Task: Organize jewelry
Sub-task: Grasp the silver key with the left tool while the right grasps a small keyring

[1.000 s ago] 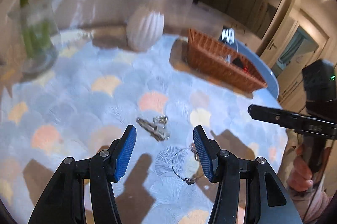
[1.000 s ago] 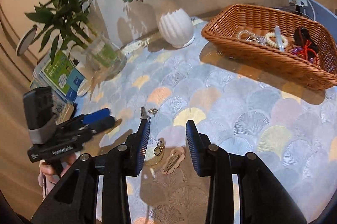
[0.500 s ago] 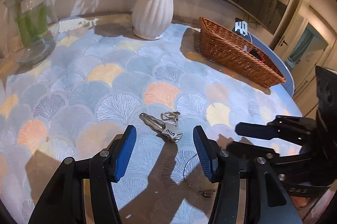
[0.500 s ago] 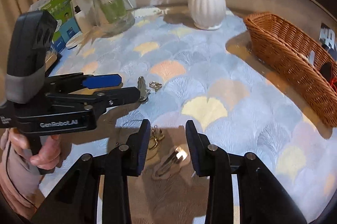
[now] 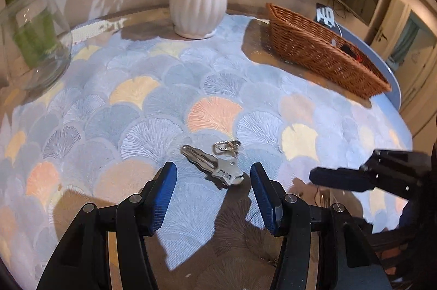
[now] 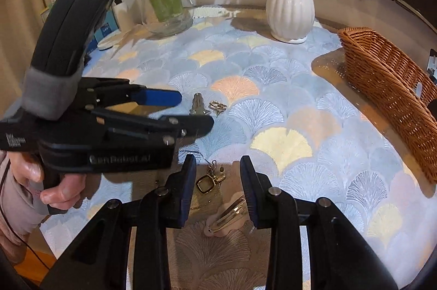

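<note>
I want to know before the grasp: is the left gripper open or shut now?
Open. The left gripper has its blue pads wide apart, with the keys lying untouched between them.

Warm directional light casts hard shadows across the tablecloth [image 5: 153, 110]; fisheye edges bend and darken.

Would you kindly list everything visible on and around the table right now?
Keys: one bunch, silver, between left fingers.
Pendant: one, gold, between right fingers.
Hair clip: one, pale gold, beside pendant.
Basket: one, brown wicker, table's right.
White vase: one, with flowers, rear.
Glass vase: one, clear, green stems, rear left.
Tablecloth: one, pastel fan pattern.
Left gripper: open.
Right gripper: open.
</note>
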Motion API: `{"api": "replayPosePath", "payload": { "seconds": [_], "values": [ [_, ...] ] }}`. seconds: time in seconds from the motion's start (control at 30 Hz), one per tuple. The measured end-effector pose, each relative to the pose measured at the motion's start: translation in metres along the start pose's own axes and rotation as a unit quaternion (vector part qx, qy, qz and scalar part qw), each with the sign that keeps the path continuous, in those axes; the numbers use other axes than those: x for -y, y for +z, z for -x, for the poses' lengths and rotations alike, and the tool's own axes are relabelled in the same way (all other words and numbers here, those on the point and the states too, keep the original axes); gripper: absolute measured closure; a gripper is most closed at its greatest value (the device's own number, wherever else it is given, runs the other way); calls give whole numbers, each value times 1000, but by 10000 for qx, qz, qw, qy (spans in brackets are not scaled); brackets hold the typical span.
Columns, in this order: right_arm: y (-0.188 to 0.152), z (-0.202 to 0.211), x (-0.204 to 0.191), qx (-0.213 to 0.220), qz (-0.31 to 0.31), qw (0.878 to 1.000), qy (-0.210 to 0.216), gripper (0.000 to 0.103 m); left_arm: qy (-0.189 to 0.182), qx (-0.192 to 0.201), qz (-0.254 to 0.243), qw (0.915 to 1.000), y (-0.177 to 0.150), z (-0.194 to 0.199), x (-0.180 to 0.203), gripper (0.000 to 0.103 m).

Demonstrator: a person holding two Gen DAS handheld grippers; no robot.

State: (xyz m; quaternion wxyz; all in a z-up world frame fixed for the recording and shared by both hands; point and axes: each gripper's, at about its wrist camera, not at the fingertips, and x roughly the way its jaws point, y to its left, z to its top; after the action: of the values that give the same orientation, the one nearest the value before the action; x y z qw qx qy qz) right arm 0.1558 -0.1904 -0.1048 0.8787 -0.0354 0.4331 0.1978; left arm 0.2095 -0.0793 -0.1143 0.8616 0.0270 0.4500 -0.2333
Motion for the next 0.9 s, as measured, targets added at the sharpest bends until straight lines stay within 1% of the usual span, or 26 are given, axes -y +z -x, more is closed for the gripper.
{"api": "replayPosePath", "payload": {
  "seconds": [0.1,0.17,0.27,0.37,0.47,0.53,0.57,0.67,0.73,0.77,0.8,0.83,0.87,0.9],
  "values": [
    [0,-2,-1,-9,23,10000,-93,70,39,-3,131,9999,-1,2,-6,46],
    [0,-1,2,14,-56,10000,-55,75,96,-3,239,9997,-4,7,-14,46],
    [0,3,14,68,-310,9995,35,76,253,26,430,9988,-7,13,-28,46],
    [0,7,27,120,-594,9976,333,76,20,38,570,9984,-4,16,-38,46],
    [0,9,36,175,-797,9951,563,76,-79,-4,520,9986,0,13,-34,46],
    [-1,9,33,164,-737,9949,670,76,-106,-50,467,9988,1,7,-29,46],
    [0,9,28,138,-651,9957,648,76,-98,-50,445,9989,1,5,-28,46],
    [1,3,12,22,-308,9989,361,76,31,7,311,9995,1,4,-22,47],
    [1,-4,2,-127,-93,9998,112,76,103,37,287,9995,1,4,-21,55],
    [0,-5,0,-157,-49,9999,48,76,106,44,284,9995,1,4,-21,67],
    [1,-7,-2,-171,-2,9998,-51,76,116,50,293,9995,1,3,-21,70],
    [1,-7,-3,-162,35,9997,-156,78,132,61,303,9994,1,3,-22,75],
    [1,-7,-3,-156,47,9997,-173,90,137,67,316,9994,1,3,-23,79],
    [1,-7,-3,-154,70,9997,-171,91,127,73,329,9994,1,3,-24,79]
  ]
}}
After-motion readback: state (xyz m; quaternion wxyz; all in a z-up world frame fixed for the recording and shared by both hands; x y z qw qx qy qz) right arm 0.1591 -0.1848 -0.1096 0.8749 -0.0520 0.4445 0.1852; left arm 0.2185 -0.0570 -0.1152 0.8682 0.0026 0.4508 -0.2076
